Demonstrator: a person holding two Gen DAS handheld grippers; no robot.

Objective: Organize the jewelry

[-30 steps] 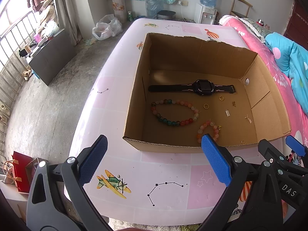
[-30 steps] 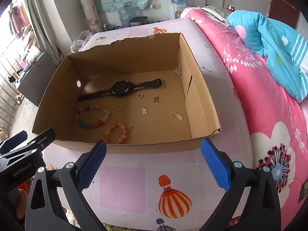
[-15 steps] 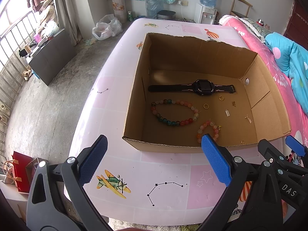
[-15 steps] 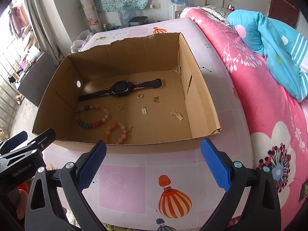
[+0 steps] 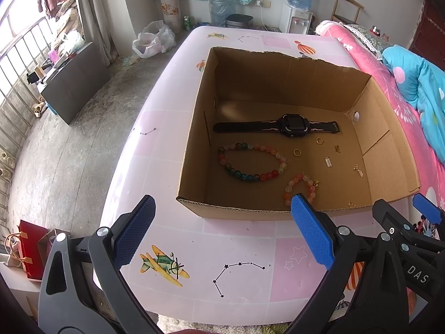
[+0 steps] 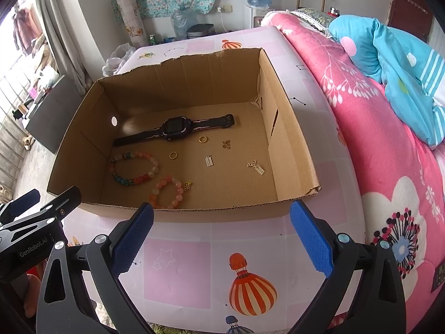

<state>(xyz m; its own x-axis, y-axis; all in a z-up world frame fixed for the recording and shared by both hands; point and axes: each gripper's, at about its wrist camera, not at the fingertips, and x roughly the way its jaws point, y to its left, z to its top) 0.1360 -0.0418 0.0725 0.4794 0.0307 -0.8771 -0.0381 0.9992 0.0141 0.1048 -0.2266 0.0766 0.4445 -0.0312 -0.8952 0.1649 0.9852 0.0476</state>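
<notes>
Left wrist view shows the left gripper (image 5: 222, 231) hovering over a pink table (image 5: 239, 253) printed with a plane, stars and a constellation, its blue ribbed pads (image 5: 313, 235) spread wide and holding nothing. Beyond them sits a corrugated cardboard box (image 5: 192, 153) with a torn top edge. On its floor lie the jewelry pieces: a black watch (image 5: 278, 126) with a square face and flat strap, a long bracelet (image 5: 251, 162) of glossy round multicoloured beads, a small bracelet (image 5: 301, 188) of peach beads, two gold rings (image 5: 297, 152) and a few tiny metal charms (image 5: 328, 162).

From the right wrist view, the right gripper (image 6: 222, 231) is likewise released and empty, poised before the box's near wall, beside a fleecy pink blanket (image 6: 389, 167) with white flowers.

Nothing differs from half a second ago; both grippers and every piece hold the same places.

Readable writing: "DAS" on the right gripper's body in the left view, "GenRobot.AI" on the left gripper's body in the right view.
</notes>
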